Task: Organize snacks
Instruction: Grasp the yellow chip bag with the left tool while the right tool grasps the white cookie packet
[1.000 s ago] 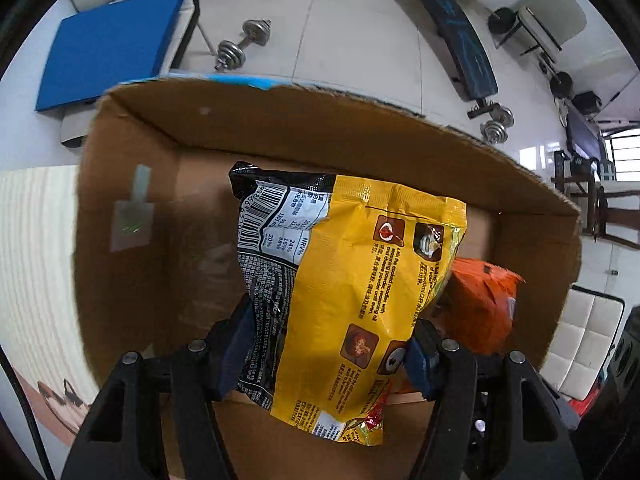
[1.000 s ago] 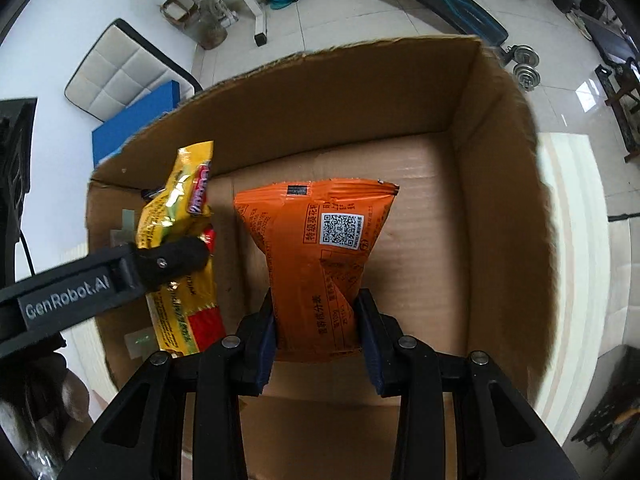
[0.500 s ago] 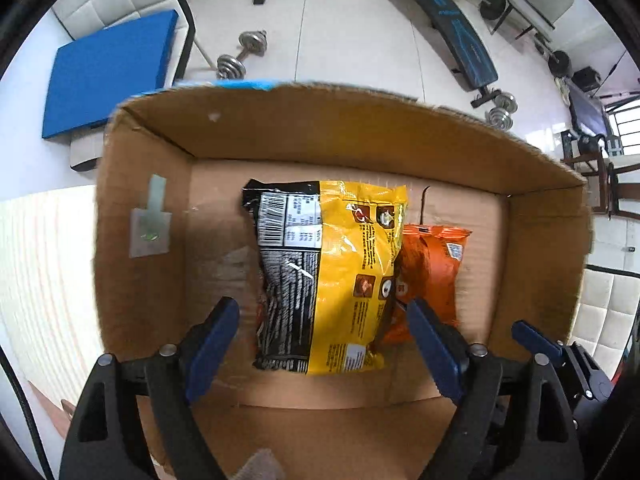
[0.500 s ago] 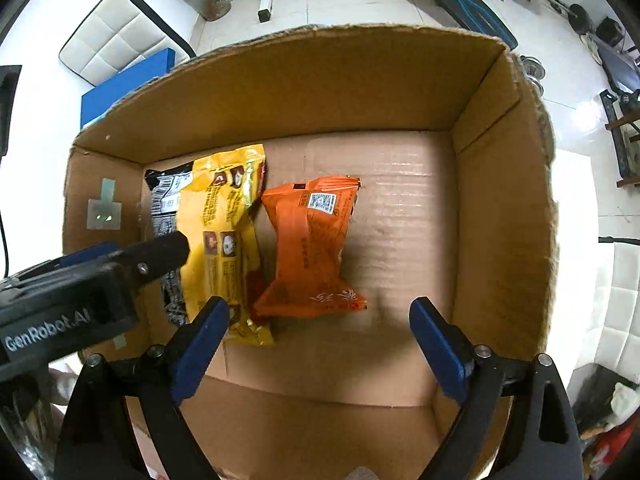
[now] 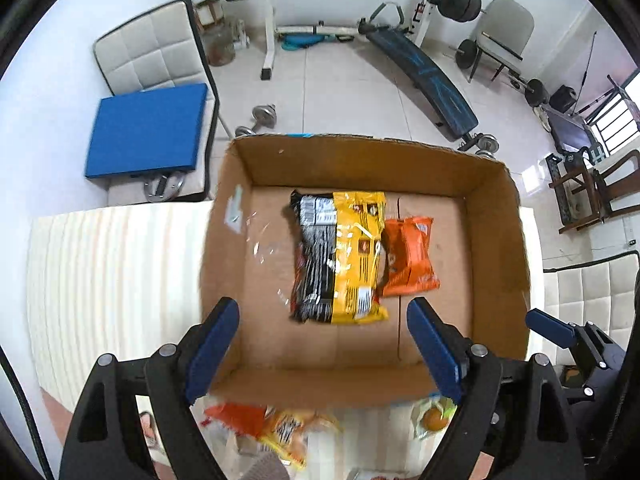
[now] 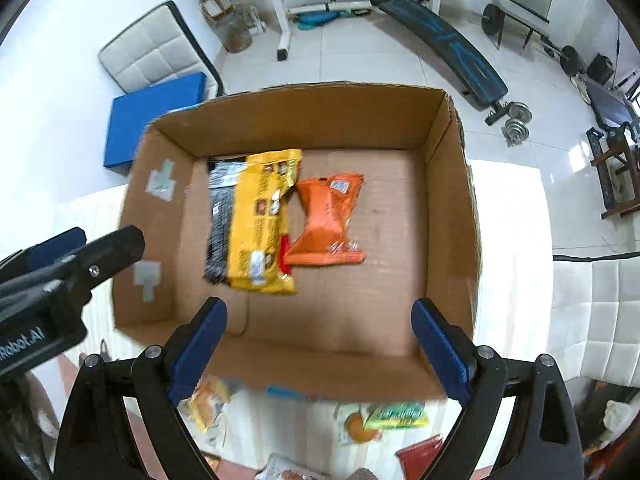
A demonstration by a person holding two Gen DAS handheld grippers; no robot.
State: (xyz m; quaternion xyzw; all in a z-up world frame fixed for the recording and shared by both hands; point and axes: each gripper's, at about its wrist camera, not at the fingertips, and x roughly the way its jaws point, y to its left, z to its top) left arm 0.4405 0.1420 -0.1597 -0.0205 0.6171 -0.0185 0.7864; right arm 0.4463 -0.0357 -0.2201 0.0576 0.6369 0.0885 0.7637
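1. Two packets lie flat on the floor of the cardboard box point(image 5: 496, 248): a yellow-and-black packet point(image 5: 340, 256) and an orange packet point(image 5: 408, 256) just beside it, edges touching.
2. Loose snacks point(image 6: 384, 416) sit on the pale table point(image 5: 112, 272) outside the near wall.
3. Both claws point steeply down above the box; the left gripper point(image 5: 322, 344) and right gripper point(image 6: 320, 348) have just been opening, jaws wide, nothing between them.
4. Motion blur smears the near packets.
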